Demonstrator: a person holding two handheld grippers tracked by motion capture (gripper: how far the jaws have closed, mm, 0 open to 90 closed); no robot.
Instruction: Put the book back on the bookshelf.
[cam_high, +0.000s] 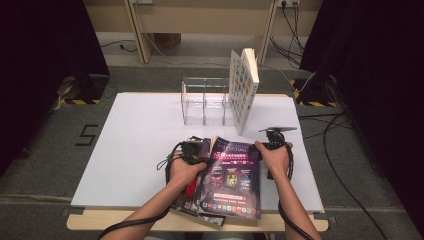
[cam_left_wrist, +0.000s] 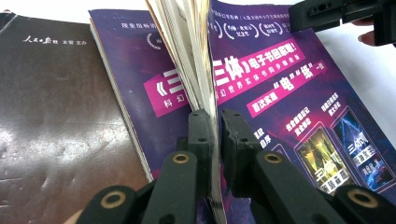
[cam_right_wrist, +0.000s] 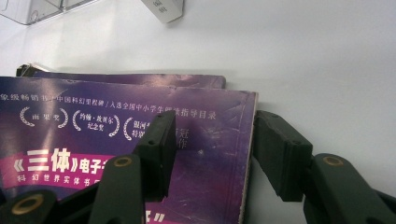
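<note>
Magazine (cam_left_wrist: 280, 93) is standing edge-up inside left gripper (cam_left_wrist: 215, 123), clamped; right gripper (cam_right_wrist: 212, 140) is straddling its corner, jaws apart.

Purple magazine cover (cam_left_wrist: 280, 93): "三体", "电子书回归啦". Floor marking (cam_high: 86, 135): "5".
</note>
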